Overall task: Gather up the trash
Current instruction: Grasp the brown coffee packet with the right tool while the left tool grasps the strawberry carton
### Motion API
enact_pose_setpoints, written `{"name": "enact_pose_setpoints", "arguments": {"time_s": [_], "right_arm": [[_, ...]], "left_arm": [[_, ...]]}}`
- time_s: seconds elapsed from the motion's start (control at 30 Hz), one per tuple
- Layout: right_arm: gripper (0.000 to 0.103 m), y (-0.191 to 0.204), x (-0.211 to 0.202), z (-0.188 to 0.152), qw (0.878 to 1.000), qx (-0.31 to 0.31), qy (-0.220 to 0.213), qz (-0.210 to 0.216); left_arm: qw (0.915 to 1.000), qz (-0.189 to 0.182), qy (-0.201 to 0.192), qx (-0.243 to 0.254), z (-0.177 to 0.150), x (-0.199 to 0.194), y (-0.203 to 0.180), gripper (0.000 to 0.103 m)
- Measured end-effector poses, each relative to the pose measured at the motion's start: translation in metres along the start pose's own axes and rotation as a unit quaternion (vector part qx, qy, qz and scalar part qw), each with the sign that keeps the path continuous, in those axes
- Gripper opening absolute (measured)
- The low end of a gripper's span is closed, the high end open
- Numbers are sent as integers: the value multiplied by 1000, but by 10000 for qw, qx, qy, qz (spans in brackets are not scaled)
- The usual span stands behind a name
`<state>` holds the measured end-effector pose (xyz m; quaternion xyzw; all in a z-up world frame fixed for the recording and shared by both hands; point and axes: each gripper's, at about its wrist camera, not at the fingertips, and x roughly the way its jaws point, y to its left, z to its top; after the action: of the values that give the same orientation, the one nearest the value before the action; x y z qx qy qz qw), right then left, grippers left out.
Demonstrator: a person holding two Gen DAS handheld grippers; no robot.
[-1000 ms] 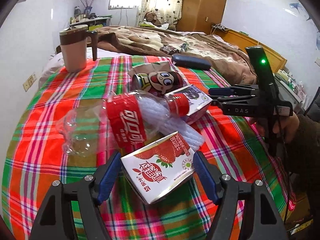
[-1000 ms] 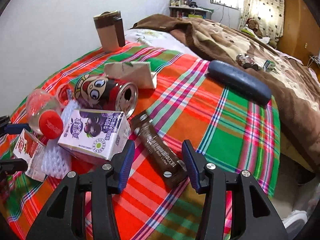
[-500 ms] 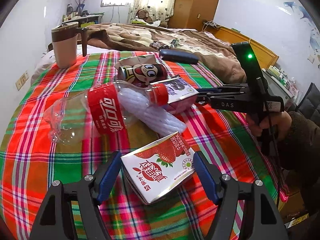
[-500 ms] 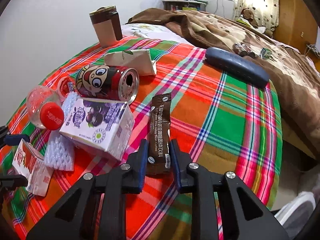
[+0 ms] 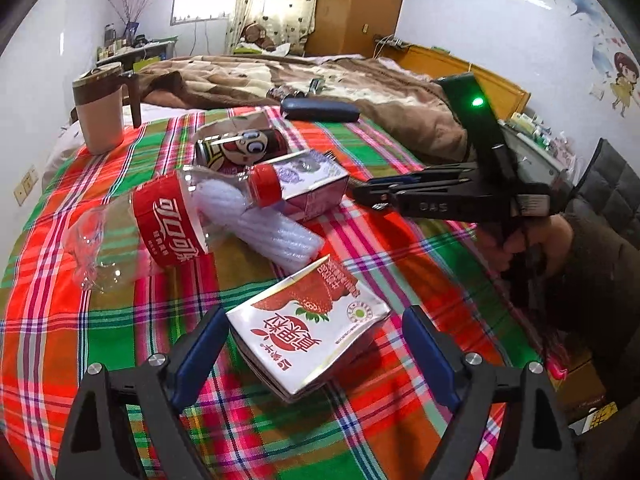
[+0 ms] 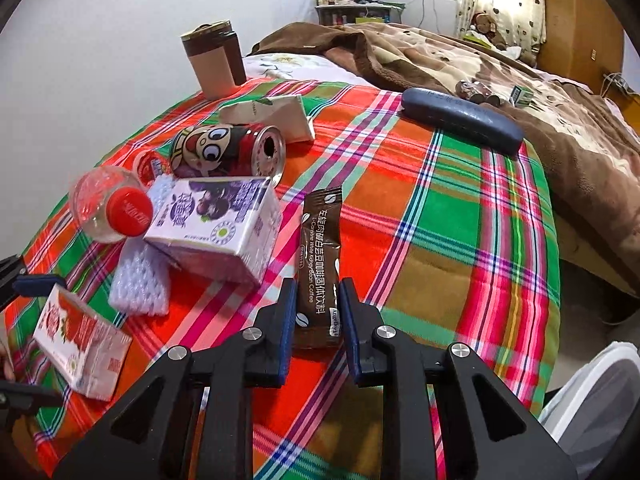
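My left gripper (image 5: 312,344) grips a red strawberry milk carton (image 5: 310,326) by its near end, held above the plaid blanket (image 5: 120,320); the same carton shows in the right wrist view (image 6: 78,344). My right gripper (image 6: 318,320) is shut on a brown coffee sachet (image 6: 319,264) and holds it above the blanket (image 6: 460,220). Beyond lie a purple milk carton (image 6: 218,228), a crushed cola bottle (image 5: 156,222), a white foam sleeve (image 5: 264,224) and a cartoon can (image 6: 228,152). The right gripper also shows in the left wrist view (image 5: 360,196).
A brown and beige mug (image 6: 210,64), a flattened paper pack (image 6: 272,116) and a dark glasses case (image 6: 460,118) lie farther back. A brown duvet (image 6: 500,68) covers the bed beyond. A white bin (image 6: 592,396) stands at the lower right.
The right gripper closed on the coffee sachet and lifted it off the blanket. The left gripper rose and pulled back with the strawberry carton, away from the pile.
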<state>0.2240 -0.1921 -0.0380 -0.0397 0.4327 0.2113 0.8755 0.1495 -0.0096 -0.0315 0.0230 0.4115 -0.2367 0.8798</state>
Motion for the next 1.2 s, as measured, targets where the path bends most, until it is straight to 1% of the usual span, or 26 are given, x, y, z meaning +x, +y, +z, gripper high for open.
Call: {"name": "enact_pose_setpoints", "arguments": {"time_s": [0.1, 0.2, 0.27, 0.33, 0.4, 0.43, 0.5, 0.53, 0.57, 0.6, 0.67, 0.77, 0.83, 0.87, 0.9, 0.97, 1.1, 1.2], "right_arm": [[22, -2, -4, -3, 9999, 102, -40, 47], [22, -4, -7, -7, 9998, 188, -66, 72], [22, -6, -10, -10, 9996, 257, -95, 76], [22, -6, -12, -12, 9995, 269, -118, 91], [22, -3, -13, -15, 9996, 226, -116, 118], [22, -2, -14, -16, 9996, 208, -114, 118], [22, 0, -15, -18, 9997, 196, -103, 121], [22, 0, -16, -19, 9997, 198, -103, 126], [22, 0, -16, -20, 9997, 204, -97, 122], [22, 0, -17, -20, 9996, 211, -98, 129], [22, 0, -17, -22, 9996, 226, -93, 129], [22, 0, -16, -22, 9996, 245, -64, 117], [22, 0, -16, -23, 9996, 241, -69, 123], [22, -1, -16, -23, 9996, 242, -62, 132], [22, 0, -16, -23, 9996, 241, -58, 138], [22, -1, -15, -23, 9996, 252, -51, 141], [22, -1, -17, -24, 9995, 277, -82, 142], [22, 0, -20, -26, 9994, 291, -118, 146]], "left_arm": [[9999, -131, 28, -2, -2, 2, -1, 88], [9999, -93, 77, 81, -7, 2, -8, 88], [9997, -153, 96, 133, -12, -1, -13, 88], [9994, -306, 121, 118, -17, -3, -19, 88], [9990, -378, 146, 192, -19, -3, -23, 88], [9991, -296, 131, 289, -19, -3, -25, 88], [9991, 38, 32, 425, -16, -2, -25, 88], [9987, 143, -42, 487, -13, -1, -24, 88], [9987, 190, -21, 471, -11, 3, -22, 88], [9989, 201, 36, 425, -8, 6, -20, 88], [9989, 120, 9, 462, -4, 10, -21, 88], [9991, -78, 95, 394, 1, 21, -20, 88], [9991, -93, 182, 359, 2, 28, -20, 80], [9991, -82, 205, 360, 2, 30, -21, 73], [9990, -89, 260, 347, 1, 34, -21, 68], [9989, -102, 301, 341, 0, 37, -22, 63], [9989, -145, 287, 332, -1, 35, -23, 59], [9993, -126, 278, 233, -2, 34, -22, 57]]}}
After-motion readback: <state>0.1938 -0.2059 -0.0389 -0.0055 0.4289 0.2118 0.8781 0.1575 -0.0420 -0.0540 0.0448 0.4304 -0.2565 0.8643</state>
